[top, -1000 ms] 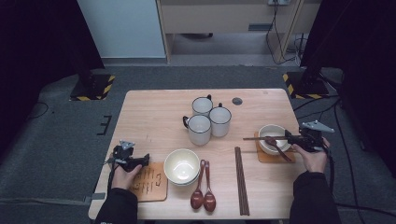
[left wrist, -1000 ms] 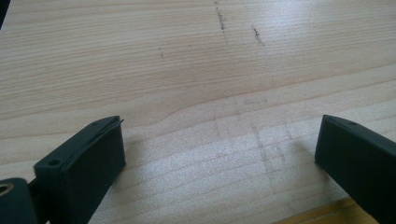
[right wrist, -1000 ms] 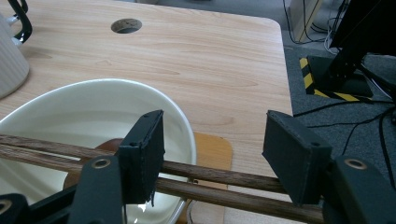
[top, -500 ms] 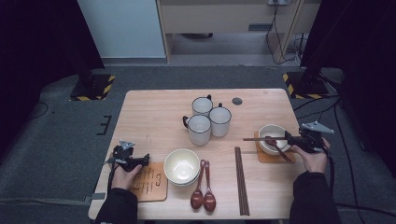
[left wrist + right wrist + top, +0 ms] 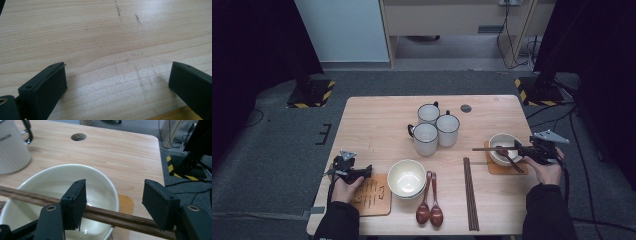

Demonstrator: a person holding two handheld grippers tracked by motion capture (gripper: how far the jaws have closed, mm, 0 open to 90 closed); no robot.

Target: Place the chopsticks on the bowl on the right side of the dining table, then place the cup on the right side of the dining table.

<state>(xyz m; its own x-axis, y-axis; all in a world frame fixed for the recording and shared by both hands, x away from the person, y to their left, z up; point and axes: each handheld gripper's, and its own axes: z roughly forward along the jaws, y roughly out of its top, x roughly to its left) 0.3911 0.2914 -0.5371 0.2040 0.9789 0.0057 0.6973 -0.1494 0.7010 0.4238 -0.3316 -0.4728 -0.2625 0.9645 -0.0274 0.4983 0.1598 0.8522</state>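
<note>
Dark brown wooden chopsticks (image 5: 105, 216) lie across white bowl (image 5: 105, 182).

sleeves (image 5: 337, 222): dark, long | hand-held gripper (image 5: 113, 202): black blocky jaws, brass-ringed screw holes | top plate (image 5: 551, 136): grey, three-cornered

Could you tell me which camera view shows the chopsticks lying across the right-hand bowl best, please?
The right gripper view: the chopsticks run close-up across the white bowl, passing between the open right claw. In the high view they are a thin dark line over that bowl. The left gripper view looks at bare table.
</note>
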